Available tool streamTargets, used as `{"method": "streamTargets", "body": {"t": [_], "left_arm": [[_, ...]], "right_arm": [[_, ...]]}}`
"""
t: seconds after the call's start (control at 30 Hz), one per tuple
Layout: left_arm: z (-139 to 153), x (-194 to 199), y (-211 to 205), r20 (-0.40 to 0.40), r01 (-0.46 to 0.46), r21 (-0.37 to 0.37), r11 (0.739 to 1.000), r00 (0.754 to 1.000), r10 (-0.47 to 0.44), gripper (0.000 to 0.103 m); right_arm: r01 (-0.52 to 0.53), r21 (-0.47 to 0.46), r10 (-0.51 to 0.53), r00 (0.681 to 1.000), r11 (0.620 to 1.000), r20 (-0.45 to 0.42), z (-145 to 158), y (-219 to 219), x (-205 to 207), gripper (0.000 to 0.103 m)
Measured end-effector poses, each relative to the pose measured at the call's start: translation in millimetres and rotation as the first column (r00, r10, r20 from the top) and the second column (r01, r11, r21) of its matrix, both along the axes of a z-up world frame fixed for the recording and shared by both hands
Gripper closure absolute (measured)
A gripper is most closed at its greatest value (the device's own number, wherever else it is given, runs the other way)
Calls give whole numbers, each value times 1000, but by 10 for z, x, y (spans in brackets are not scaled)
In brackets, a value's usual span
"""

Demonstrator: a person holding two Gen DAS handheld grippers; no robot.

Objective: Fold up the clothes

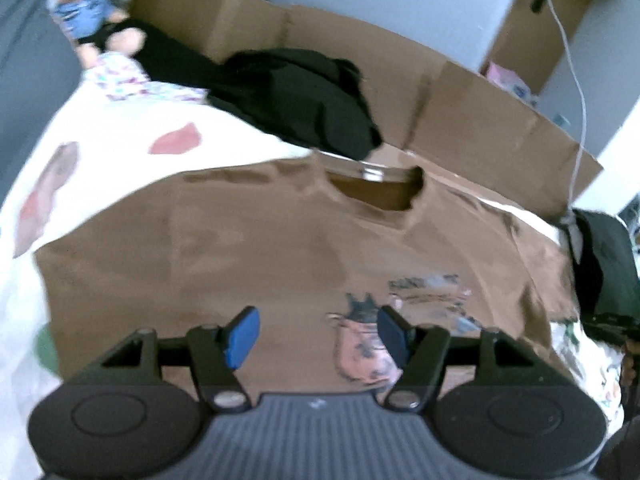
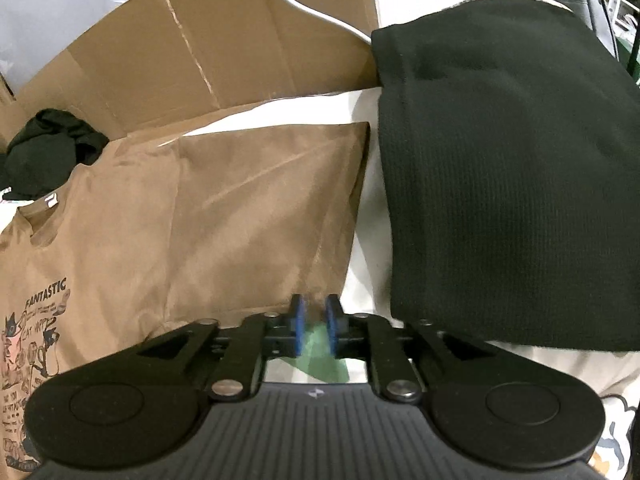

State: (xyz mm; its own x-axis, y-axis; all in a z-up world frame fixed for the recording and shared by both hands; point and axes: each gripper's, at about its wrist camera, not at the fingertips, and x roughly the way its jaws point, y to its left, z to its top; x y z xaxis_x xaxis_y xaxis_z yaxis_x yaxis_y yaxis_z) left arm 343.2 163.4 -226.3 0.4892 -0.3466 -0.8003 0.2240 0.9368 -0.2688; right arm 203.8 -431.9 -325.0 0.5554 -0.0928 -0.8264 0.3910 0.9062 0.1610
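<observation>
The brown T-shirt (image 1: 248, 248) lay front-up and spread on the patterned bed cover (image 1: 120, 136), its collar toward the flattened cardboard (image 1: 480, 112) and its printed cat design toward the person. Beyond the collar lay a crumpled black garment (image 1: 296, 96), and off the shirt's right sleeve (image 2: 272, 184) a neatly laid dark knit garment (image 2: 500, 152) rested just beside it on the cover. The left claw (image 1: 316, 338) hovered above the shirt's print with its blue pads spread wide and nothing between them. The right claw (image 2: 315, 328) sat low at the sleeve's near hem, its pads nearly pressed together with only a narrow gap; no cloth showed between them, only a green patch of the cover. The step in hand looked like taking hold for the first fold, and it would go best by pinching a single clean edge at sleeve and hem, lifting both sides evenly, and keeping the sleeve clear of the dark knit. Beyond the shirt's right shoulder an upright cardboard box (image 1: 544, 28) stood by the wall; its contents could not be made out.
</observation>
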Motion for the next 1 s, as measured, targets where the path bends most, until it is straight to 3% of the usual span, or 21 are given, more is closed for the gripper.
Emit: {"method": "streamTargets", "body": {"t": [0.1,0.23,0.3,0.33,0.37,0.7,0.8,0.93,1.0], "left_arm": [[-8,-37,237,-13,-34,9,999,999,34,34],[-9,-90,553,-21,-82,25,996,996,82,34],[-11,-120,668,-24,-102,30,994,994,103,34],[-7,-135,741,-25,-114,31,993,993,115,34],[3,-154,791,-24,-123,32,992,992,124,34],[218,-318,1067,-17,-178,52,983,984,179,34],[411,-330,1152,-20,-213,8,977,977,213,34],[798,-370,1255,-5,-246,27,969,969,246,32],[1027,-442,1304,6,-271,35,962,963,271,31]], "right_arm": [[2,-10,-2,1000,1000,-17,-36,13,85,76],[5,18,-4,1000,1000,-20,-117,23,160,76],[7,34,-5,999,999,-38,-173,9,180,80],[8,34,-6,999,999,-45,-198,-3,177,91],[8,34,-6,999,999,-50,-220,-15,172,92],[-28,-42,26,998,999,-64,-213,11,13,94],[2,-41,-5,997,999,-79,-184,-35,-10,88],[-11,30,12,999,1000,-48,-42,-70,-136,56],[-28,47,29,1000,998,-11,108,-81,-244,56]]}}
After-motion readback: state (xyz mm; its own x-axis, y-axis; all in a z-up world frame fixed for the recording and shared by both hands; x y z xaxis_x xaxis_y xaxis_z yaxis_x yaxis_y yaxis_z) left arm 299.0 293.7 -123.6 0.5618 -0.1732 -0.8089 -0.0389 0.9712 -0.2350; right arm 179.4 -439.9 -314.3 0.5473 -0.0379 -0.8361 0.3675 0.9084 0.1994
